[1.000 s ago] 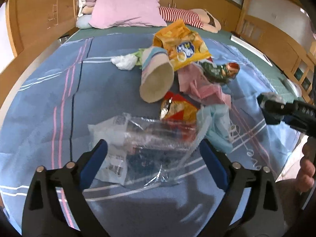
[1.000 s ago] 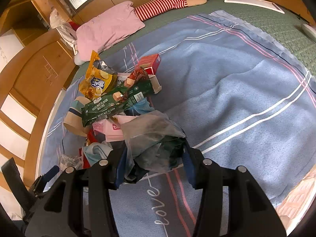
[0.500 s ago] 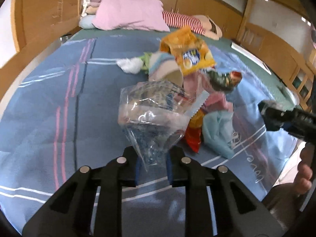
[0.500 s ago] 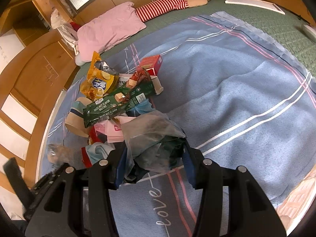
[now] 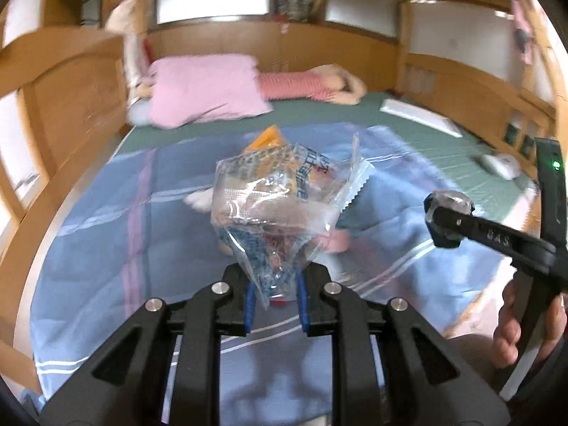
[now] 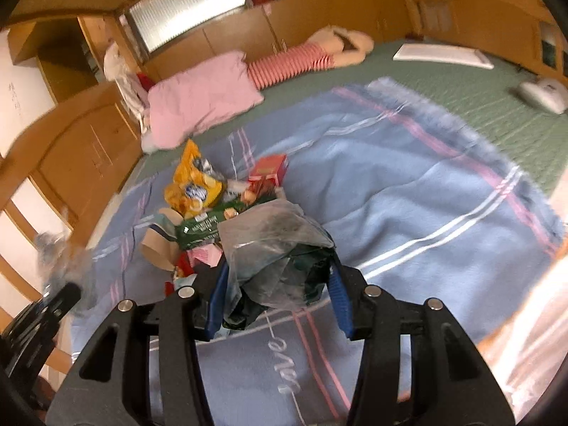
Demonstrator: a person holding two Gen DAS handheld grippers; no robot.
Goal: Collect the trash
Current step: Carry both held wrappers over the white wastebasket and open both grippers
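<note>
My left gripper (image 5: pixel 274 294) is shut on a clear plastic wrapper (image 5: pixel 280 206), held up above the blue blanket (image 5: pixel 106 234). My right gripper (image 6: pixel 278 291) is shut on a crumpled bundle of grey and dark green plastic (image 6: pixel 277 248). Behind that bundle lies a heap of trash: an orange snack bag (image 6: pixel 193 181), a green wafer wrapper (image 6: pixel 202 229), a red box (image 6: pixel 271 168), a paper cup (image 6: pixel 158 245) and pink paper. In the left wrist view the right gripper's body (image 5: pixel 497 241) and a hand (image 5: pixel 522 326) stand at the right.
A pink pillow (image 6: pixel 202 99) and a striped doll (image 6: pixel 298 60) lie at the head of the green mattress (image 6: pixel 461 81). Wooden bed walls and cabinets (image 6: pixel 81 156) enclose the bed. A white device (image 6: pixel 543 94) and a white panel (image 6: pixel 443 55) lie at the right.
My left gripper shut on the clear wrapper and lifted it off the blanket. Both grippers rose, and the views tilted up toward the headboard. The right gripper kept its bundle.
</note>
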